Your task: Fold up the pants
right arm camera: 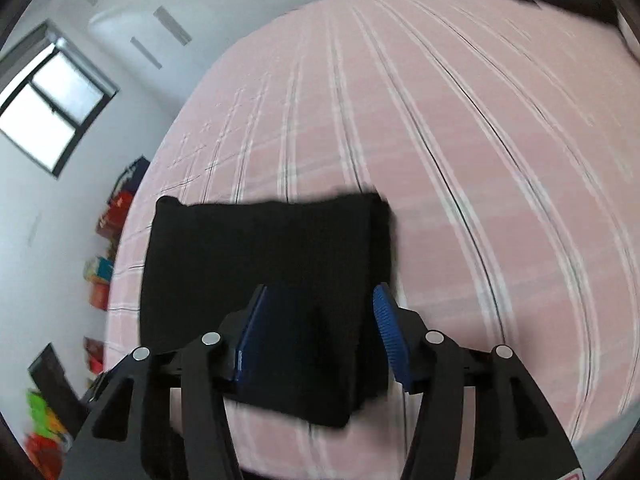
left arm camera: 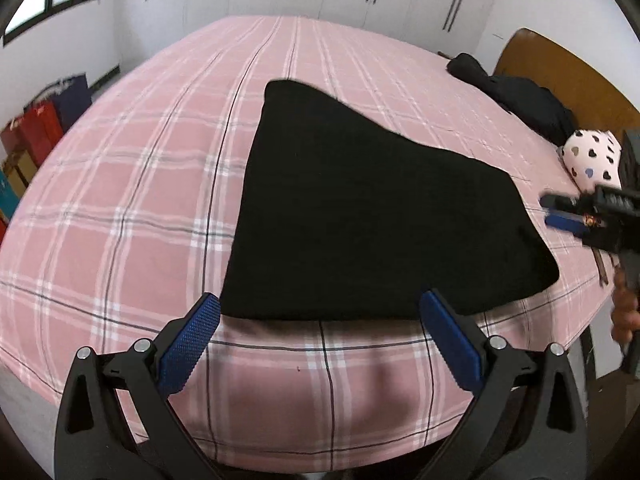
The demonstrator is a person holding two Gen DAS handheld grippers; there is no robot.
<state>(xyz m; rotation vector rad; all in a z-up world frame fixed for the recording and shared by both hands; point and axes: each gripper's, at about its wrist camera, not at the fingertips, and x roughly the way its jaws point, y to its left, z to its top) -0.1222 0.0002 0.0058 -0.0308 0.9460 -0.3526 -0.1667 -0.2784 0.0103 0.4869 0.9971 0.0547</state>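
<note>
Black pants (left arm camera: 360,208) lie folded flat on the pink checked bed sheet (left arm camera: 132,200), near its front edge. At six o'clock of them the left gripper (left arm camera: 320,316) hovers with jaws wide apart, holding nothing. At three o'clock the right gripper (left arm camera: 560,212) hangs over the pants' edge, jaws also apart and empty. A heart-print pillow (left arm camera: 592,158) sits at two o'clock.
</note>
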